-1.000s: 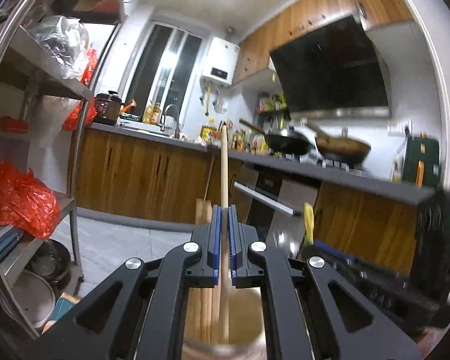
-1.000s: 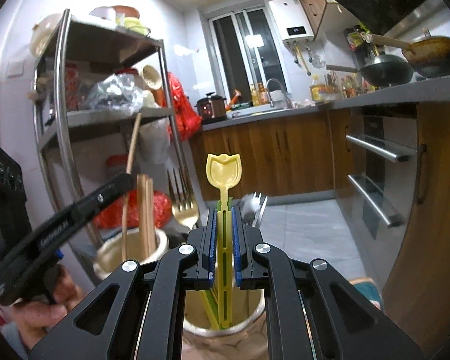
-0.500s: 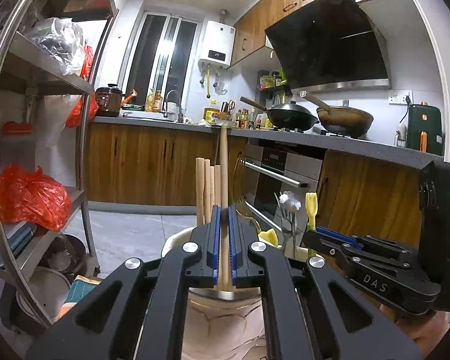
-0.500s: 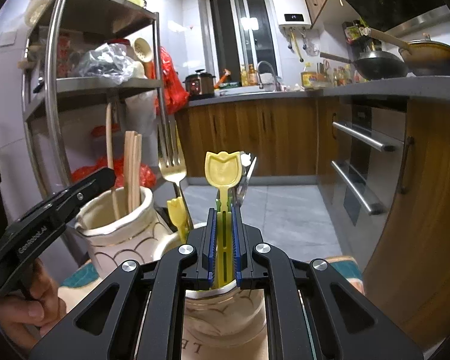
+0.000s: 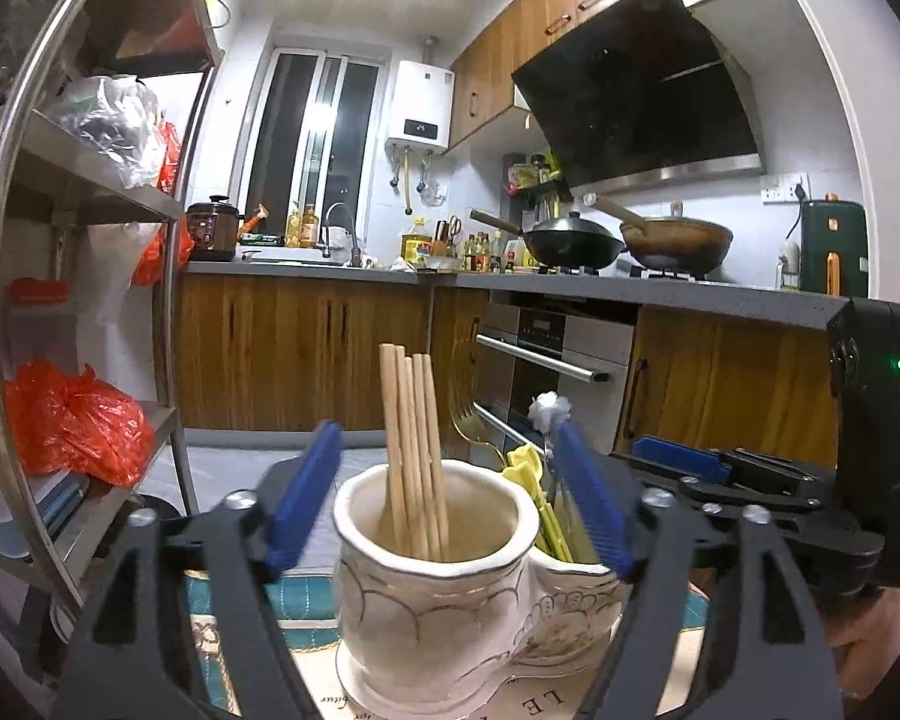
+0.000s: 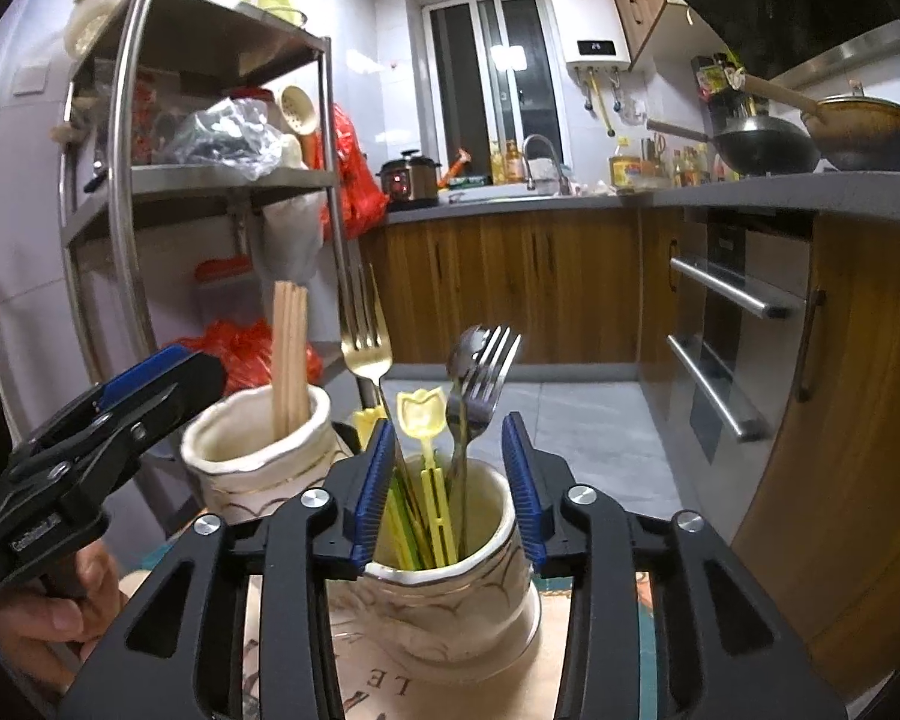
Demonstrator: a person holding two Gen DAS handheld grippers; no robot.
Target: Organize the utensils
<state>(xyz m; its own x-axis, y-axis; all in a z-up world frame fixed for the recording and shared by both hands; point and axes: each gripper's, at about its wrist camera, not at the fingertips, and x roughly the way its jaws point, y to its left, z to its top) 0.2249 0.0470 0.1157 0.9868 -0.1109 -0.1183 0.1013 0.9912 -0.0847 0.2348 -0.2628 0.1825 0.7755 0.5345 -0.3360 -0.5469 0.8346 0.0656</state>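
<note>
A narrow kitchen surrounds the work: wood-fronted cabinets under a grey countertop [image 5: 630,291], a built-in oven [image 5: 555,372] with steel bar handles, two dark woks [image 5: 573,240] on the hob below a slanted black range hood [image 5: 636,114], and a white water heater [image 5: 420,114] beside the window. A steel shelving rack [image 6: 210,180] carries crumpled plastic bags, some bright red.

The table is covered by a printed mat [image 5: 684,672] with a teal edge and lettering. On it stand two glossy cream ceramic holders with gold scalloped lines, touching each other. The left holder [image 5: 432,588] has a wavy rim and contains round, pale wooden chopsticks [image 5: 414,450], upright. The right holder [image 6: 444,594] contains a yellow plastic tulip-topped pick [image 6: 420,414], a gold fork [image 6: 366,354], a steel fork [image 6: 486,372] and a spoon.

The left claw [image 5: 444,501] is spread apart, its ribbed blue pads either side of the chopstick holder, gripping nothing. The right claw [image 6: 453,477] is likewise apart, flanking the fork holder's rim.
</note>
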